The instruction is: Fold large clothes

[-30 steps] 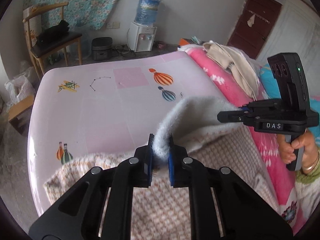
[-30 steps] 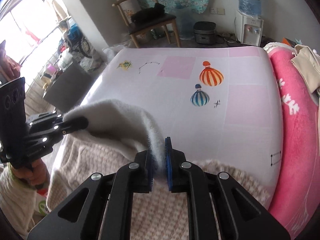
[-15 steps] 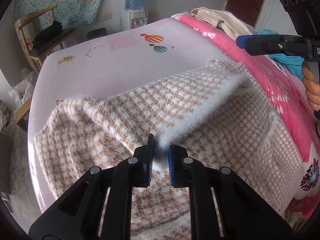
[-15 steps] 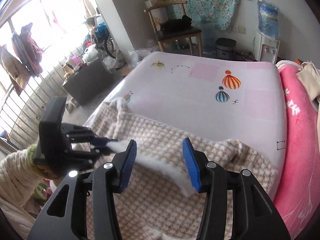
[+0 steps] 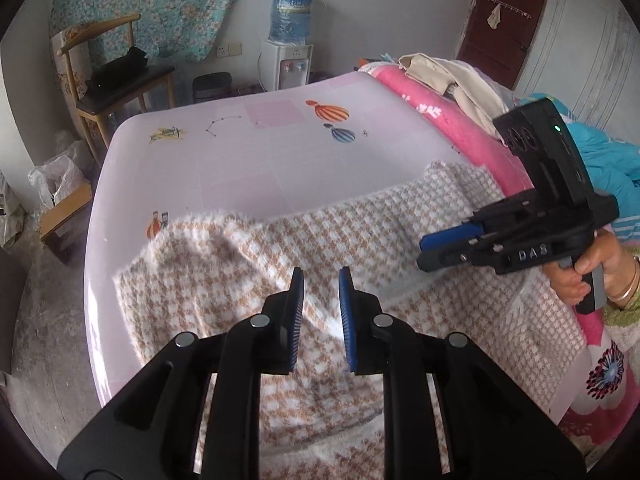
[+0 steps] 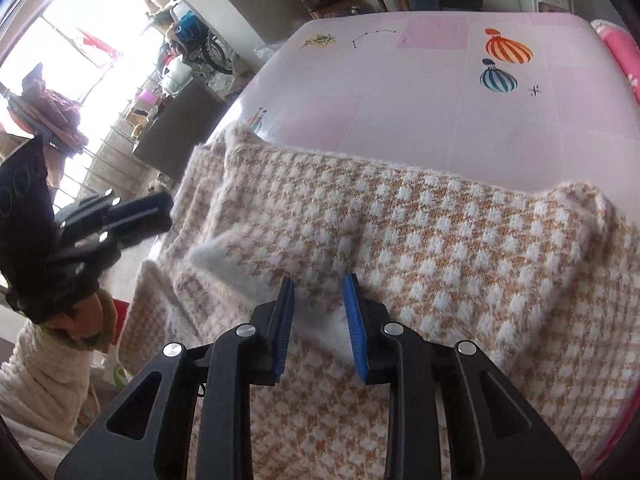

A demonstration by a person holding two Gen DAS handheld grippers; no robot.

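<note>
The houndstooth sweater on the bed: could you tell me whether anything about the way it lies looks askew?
Yes. The houndstooth sweater lies rumpled on the pink bed sheet. In the right wrist view its folded-over top layer sits crooked, a fuzzy white corner pokes out on the left, and the far right corner is humped up.

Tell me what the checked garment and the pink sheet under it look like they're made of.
Garment: looks like a soft fuzzy knit, maybe wool or acrylic; tan-and-white checks with hairy, fluffy edges and visible knit texture. Sheet: looks like thin smooth woven fabric, possibly cotton or polyester; flat matte surface with printed balloons, pulled taut with no pile. The exact fibre can't be told from sight.
</note>
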